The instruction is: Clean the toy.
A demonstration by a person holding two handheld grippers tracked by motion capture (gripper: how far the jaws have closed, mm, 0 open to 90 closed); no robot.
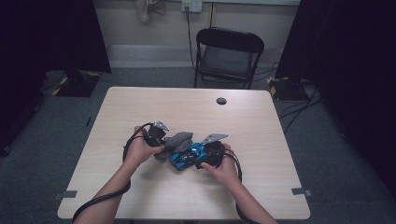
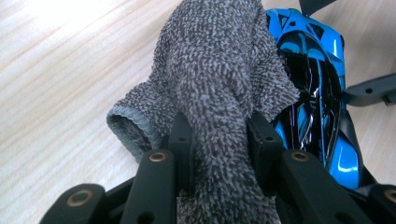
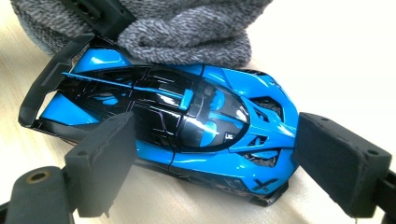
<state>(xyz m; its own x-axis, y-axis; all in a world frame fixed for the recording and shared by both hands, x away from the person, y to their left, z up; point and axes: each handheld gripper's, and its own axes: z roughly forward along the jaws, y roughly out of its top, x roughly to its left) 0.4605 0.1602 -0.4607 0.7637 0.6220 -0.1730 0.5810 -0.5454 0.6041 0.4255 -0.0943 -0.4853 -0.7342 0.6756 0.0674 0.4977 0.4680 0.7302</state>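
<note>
Grey terry cloth point(image 2: 219, 84) is pinched between the left gripper point(image 2: 219, 140)'s 2 jaws and lies draped on the blue toy car point(image 3: 187, 121) at mid-table point(image 1: 140, 196). The right gripper point(image 3: 205, 163) stands spread, its pads flanking the car from the side. A hard wipe could shove the unclamped car away, or the cloth might snag the rear wing point(image 3: 51, 79).

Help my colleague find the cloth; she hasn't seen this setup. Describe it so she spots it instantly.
On the table, look between the person's hands. The cloth is grey and fuzzy, pinched in the left gripper, draped against the car, which is glossy blue and black.
</note>
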